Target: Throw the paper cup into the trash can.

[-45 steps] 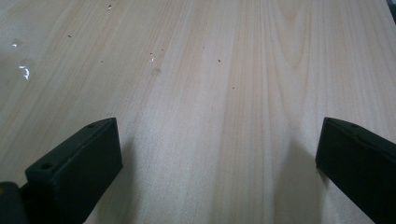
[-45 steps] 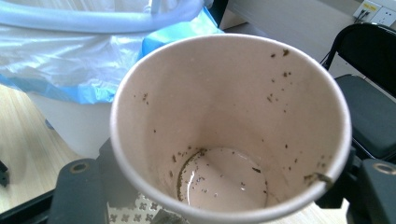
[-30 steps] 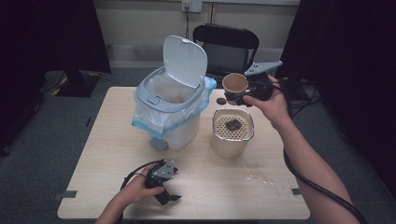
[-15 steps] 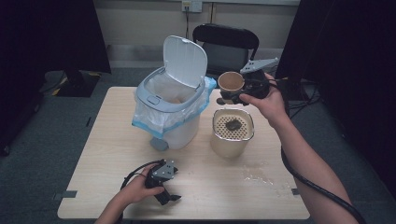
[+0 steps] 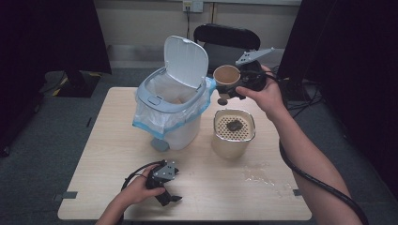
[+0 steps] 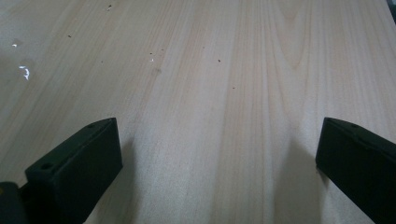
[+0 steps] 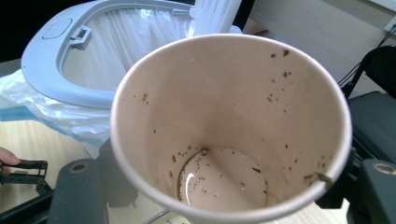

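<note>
Between the right gripper's [image 5: 233,89] jaws — clamped — sits the paper cup [image 7: 229,130].

Black chair [image 5: 225,37] behind the table [image 5: 225,187]; water spill [image 5: 263,177] near its right edge.

A pale wooden table [image 5: 117,154] stood on grey carpet [image 5: 42,154]; a black chair [image 5: 225,36] sat behind it, against a cream wall [image 5: 141,18], darkness flanking either side.
</note>
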A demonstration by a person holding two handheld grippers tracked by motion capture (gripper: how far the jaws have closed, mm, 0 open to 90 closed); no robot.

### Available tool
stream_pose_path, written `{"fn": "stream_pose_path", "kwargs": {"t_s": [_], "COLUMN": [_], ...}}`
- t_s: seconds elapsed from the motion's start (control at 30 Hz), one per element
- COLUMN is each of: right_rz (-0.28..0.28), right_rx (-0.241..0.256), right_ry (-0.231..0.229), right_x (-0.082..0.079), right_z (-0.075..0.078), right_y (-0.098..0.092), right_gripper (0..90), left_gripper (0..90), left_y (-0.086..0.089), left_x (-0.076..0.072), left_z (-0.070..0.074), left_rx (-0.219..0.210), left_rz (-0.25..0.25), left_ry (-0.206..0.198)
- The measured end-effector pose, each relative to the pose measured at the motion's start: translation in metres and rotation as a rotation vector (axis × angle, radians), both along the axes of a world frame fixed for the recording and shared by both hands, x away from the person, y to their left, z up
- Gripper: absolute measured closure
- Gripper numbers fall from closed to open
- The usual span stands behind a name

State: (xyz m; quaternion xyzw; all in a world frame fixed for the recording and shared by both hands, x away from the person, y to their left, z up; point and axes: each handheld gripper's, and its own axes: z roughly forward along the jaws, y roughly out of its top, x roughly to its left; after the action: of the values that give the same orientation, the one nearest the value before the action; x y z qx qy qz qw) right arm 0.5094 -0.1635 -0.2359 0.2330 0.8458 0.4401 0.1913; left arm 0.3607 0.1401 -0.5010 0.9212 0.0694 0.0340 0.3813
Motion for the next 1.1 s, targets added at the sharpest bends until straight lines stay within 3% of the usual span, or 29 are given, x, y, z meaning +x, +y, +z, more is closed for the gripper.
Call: {"fn": "stream_pose_path", "kwargs": {"t_s": [0.53,0.7,1.1], "right_rz": [0.03,0.036,0.063], "right_rx": [0.005,0.028,0.028], "right_ry": [0.001,0.01,0.007], "right_x": [0.005,0.008,0.009], "right_z": [0.018,0.022,0.027], "right_y": [0.015,0.02,0.044], "right_gripper": [26.8,26.8,26.7], "left_gripper": [0.0,0.0,0.0], "left_y": [0.0,0.0,0.0], "left_x": [0.0,0.0,0.0], "left_z": [0.0,0.0,0.0], "left_rx": [0.002,0.002,0.001], "left_rz": [-0.001,-0.001,-0.002], "left_ry": [0.001,0.001,-0.001]}}
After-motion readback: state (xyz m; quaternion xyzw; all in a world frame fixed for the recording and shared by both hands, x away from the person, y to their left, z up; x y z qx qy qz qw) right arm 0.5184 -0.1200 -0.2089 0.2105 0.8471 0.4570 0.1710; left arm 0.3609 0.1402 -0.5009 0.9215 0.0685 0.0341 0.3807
